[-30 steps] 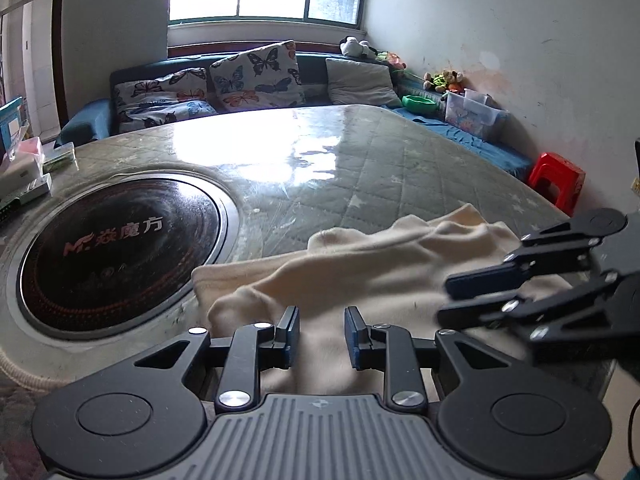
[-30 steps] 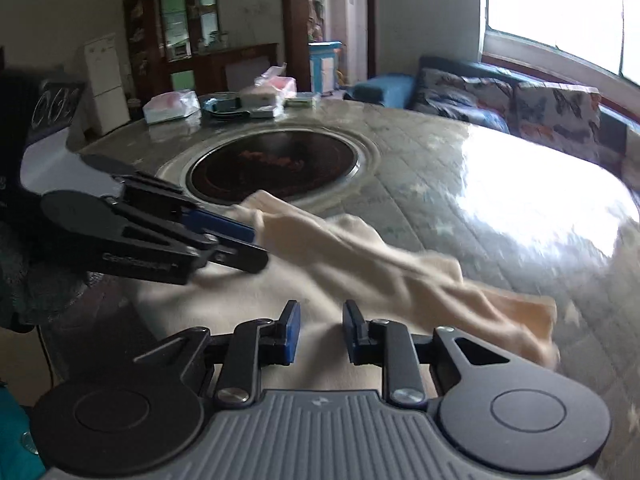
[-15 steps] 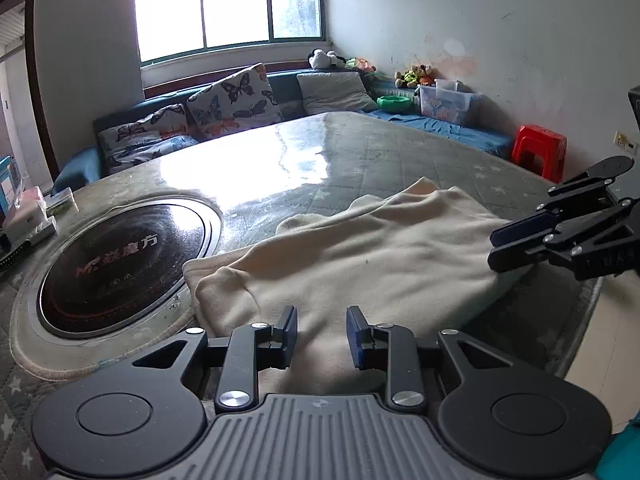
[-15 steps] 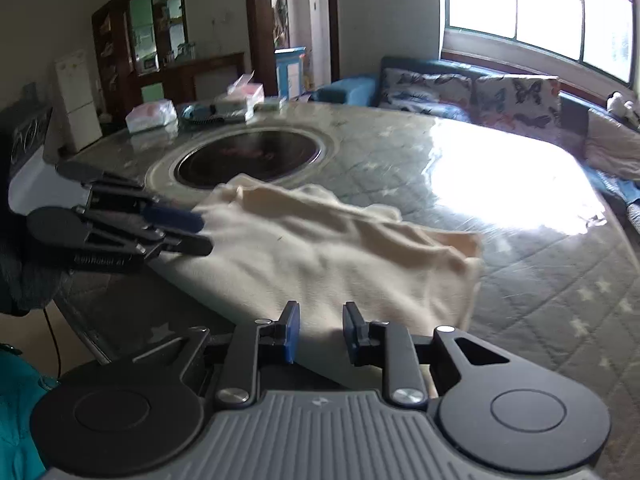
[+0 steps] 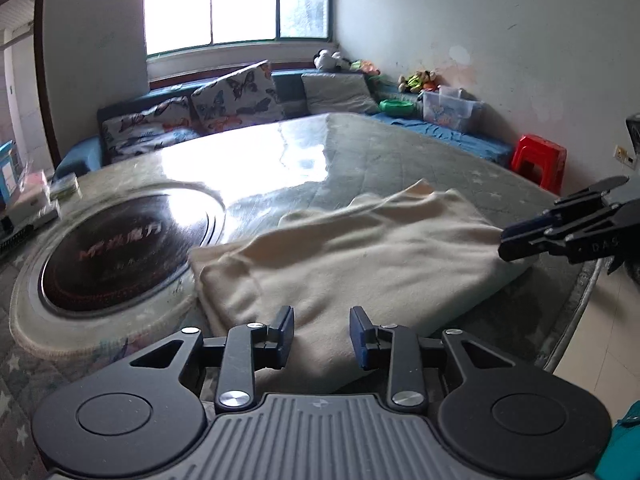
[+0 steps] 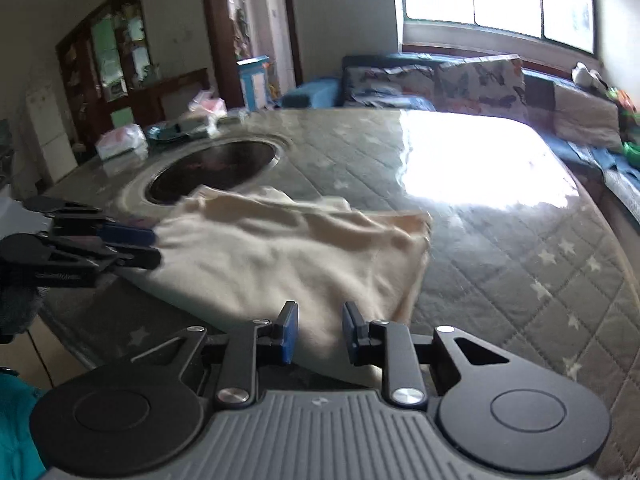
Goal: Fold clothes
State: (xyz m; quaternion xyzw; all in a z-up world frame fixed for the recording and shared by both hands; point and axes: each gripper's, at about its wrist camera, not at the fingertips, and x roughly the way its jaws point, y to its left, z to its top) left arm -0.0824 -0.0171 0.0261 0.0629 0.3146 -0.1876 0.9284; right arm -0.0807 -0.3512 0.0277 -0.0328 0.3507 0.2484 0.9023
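Cloth (image 5: 352,256) is lying half-folded near the table (image 5: 400,152) edge. Both grippers, left (image 5: 322,332) and right (image 6: 316,334), are hovering with jaws spread, pinching nothing; I'd be grabbing the near corners evenly.

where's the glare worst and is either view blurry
Left wrist view: the window is blown out and its reflection whitens the table beyond the cream garment; fairly sharp, edges bent by fisheye. Right wrist view: a larger white glare patch on the table, the garment and background smeared by motion blur, the left gripper dark.
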